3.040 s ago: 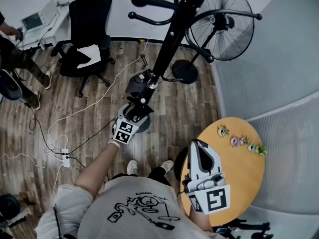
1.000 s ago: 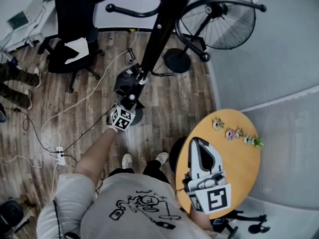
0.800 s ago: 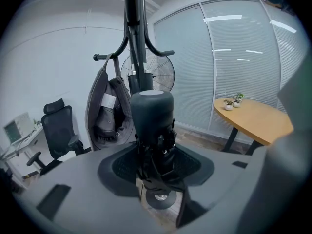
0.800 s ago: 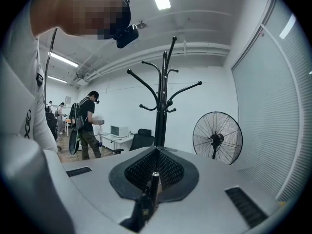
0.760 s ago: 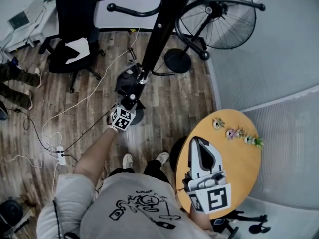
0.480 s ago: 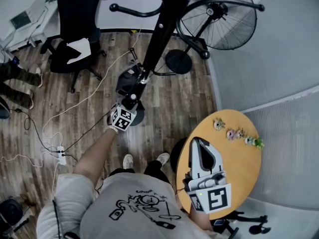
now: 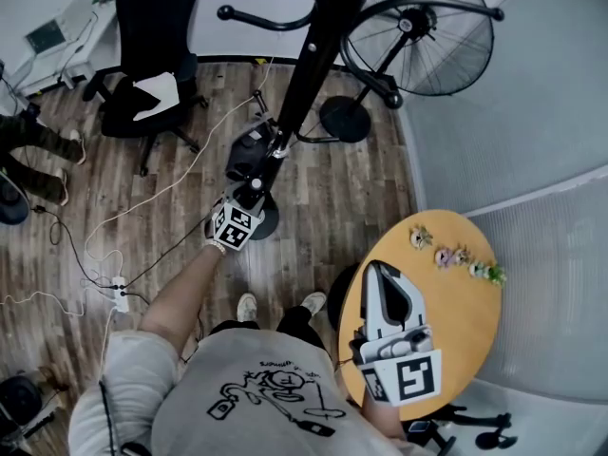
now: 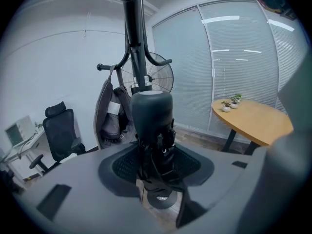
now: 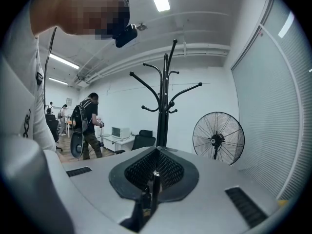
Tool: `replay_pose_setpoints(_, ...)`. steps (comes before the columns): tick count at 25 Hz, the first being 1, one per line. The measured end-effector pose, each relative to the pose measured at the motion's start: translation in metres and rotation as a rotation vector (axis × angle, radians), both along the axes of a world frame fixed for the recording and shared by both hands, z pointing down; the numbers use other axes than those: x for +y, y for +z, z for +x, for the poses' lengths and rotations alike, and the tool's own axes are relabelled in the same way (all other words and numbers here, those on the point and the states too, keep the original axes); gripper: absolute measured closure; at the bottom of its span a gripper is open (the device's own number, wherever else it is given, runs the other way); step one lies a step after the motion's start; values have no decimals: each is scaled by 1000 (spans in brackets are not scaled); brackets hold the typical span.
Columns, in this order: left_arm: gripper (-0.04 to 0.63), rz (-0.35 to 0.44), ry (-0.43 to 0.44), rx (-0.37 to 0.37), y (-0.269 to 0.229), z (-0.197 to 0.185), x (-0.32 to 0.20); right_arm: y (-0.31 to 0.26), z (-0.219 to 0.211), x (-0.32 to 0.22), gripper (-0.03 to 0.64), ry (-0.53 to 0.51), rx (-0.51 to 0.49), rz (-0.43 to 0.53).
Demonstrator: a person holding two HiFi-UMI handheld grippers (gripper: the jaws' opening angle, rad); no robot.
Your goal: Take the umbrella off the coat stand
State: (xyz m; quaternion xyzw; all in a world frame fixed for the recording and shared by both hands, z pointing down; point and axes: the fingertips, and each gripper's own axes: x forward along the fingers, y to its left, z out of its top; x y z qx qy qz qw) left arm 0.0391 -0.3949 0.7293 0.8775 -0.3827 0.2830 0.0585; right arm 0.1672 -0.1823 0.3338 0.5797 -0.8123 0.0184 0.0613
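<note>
The black coat stand (image 7: 313,55) rises from a round base on the wood floor. In the left gripper view its pole (image 8: 134,43) stands just behind a folded black umbrella (image 8: 152,116). My left gripper (image 7: 249,196) is beside the lower pole, shut on that umbrella, whose rounded end sticks up between the jaws. The strap and folds hang below. My right gripper (image 7: 377,275) hovers over the round wooden table (image 7: 456,340), shut and holding nothing. In the right gripper view the stand (image 9: 165,96) is farther off.
A grey-black bag (image 8: 109,113) hangs on the stand. A floor fan (image 7: 418,36) stands to the stand's right, a black office chair (image 7: 152,65) to its left. Cables and a power strip (image 7: 119,293) lie on the floor. Small potted plants (image 7: 456,255) sit on the table.
Since three seconds ago the left gripper with the umbrella has shifted up the picture, closer along the pole. Over the last second almost nothing differs. The right gripper has stayed put.
</note>
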Motion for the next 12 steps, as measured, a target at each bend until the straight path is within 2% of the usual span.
replay_pose_setpoints(12, 402, 14, 2, 6, -9, -7, 10, 0, -6, 4, 601, -18, -1, 13)
